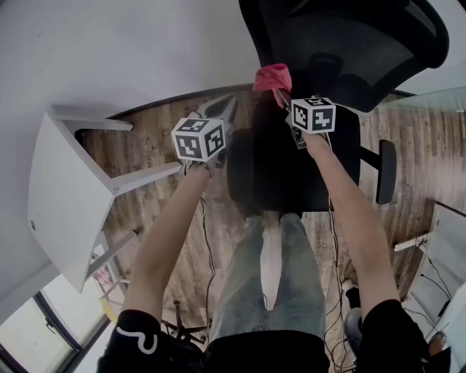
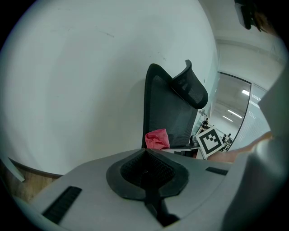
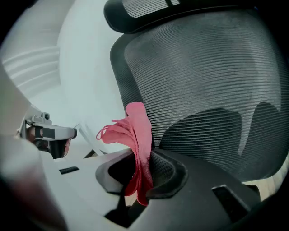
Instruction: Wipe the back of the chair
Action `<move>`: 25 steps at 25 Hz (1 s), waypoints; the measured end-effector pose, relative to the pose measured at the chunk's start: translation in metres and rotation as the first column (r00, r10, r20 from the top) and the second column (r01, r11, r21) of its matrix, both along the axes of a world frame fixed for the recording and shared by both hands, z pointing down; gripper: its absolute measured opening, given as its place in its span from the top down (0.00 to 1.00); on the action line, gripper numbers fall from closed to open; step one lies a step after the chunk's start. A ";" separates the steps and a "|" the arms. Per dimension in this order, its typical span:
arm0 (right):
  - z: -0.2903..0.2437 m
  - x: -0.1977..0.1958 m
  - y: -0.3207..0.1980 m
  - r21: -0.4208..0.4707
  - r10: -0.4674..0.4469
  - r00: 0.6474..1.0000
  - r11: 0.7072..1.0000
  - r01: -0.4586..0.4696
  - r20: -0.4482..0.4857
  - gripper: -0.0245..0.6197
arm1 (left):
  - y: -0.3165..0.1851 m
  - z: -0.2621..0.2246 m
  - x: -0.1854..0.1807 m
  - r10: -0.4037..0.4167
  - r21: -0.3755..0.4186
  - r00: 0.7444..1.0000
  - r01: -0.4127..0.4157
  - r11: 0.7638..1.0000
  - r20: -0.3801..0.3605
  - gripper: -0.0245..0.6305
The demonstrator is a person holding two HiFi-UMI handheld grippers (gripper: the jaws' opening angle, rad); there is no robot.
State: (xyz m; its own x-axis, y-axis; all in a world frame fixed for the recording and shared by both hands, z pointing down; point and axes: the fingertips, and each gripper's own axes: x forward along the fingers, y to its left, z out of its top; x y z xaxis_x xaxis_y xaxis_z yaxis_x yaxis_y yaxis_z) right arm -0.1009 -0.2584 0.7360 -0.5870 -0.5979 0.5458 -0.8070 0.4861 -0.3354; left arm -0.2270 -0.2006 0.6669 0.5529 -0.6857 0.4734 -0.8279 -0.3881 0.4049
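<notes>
The black office chair's mesh back (image 1: pixel 349 36) fills the top of the head view, with its seat (image 1: pixel 284 175) below it. My right gripper (image 1: pixel 282 93) is shut on a pink cloth (image 1: pixel 273 75) and holds it at the back's lower left edge. In the right gripper view the cloth (image 3: pixel 135 131) sticks up out of the right gripper (image 3: pixel 142 173), just in front of the mesh (image 3: pixel 203 90). My left gripper (image 1: pixel 220 111) hovers left of the chair, shut with nothing in it. The left gripper view shows the chair (image 2: pixel 171 113) side-on and the cloth (image 2: pixel 156 139) beyond the left gripper (image 2: pixel 145 155).
A white table (image 1: pixel 65 197) stands at the left against the pale wall. The chair's right armrest (image 1: pixel 386 171) juts out, and its headrest (image 3: pixel 180 9) tops the back. Cables (image 1: pixel 335 291) trail over the wooden floor beside the person's legs.
</notes>
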 end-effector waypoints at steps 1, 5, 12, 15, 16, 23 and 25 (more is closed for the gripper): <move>0.000 0.003 0.000 0.000 0.004 1.000 1.000 -0.004 -0.001 0.83 | 0.000 0.000 0.002 0.002 -0.001 1.000 -0.002 1.000 -0.001 0.93; 0.000 0.013 -0.002 -0.002 0.019 1.000 1.000 -0.019 0.001 0.83 | -0.002 0.000 0.010 0.011 -0.001 1.000 -0.011 1.000 -0.002 0.93; 0.001 0.035 -0.006 -0.007 0.047 0.999 0.999 -0.047 0.005 0.83 | -0.007 -0.001 0.026 0.026 0.001 1.000 -0.026 1.000 0.003 0.93; 0.001 0.044 -0.008 -0.007 0.053 0.999 0.999 -0.053 0.005 0.83 | -0.011 -0.001 0.035 0.033 0.003 0.999 -0.033 0.999 0.004 0.93; 0.001 0.048 -0.008 -0.008 0.056 0.998 0.998 -0.056 0.004 0.83 | -0.012 -0.002 0.038 0.037 0.005 0.999 -0.037 0.999 0.005 0.93; -0.001 0.076 -0.011 -0.004 0.084 0.996 0.996 -0.084 0.005 0.83 | -0.014 -0.005 0.067 0.065 0.014 0.998 -0.065 0.998 0.006 0.93; -0.002 0.085 -0.011 -0.003 0.092 0.996 0.996 -0.092 0.005 0.83 | -0.014 -0.006 0.075 0.073 0.015 0.997 -0.073 0.997 0.008 0.93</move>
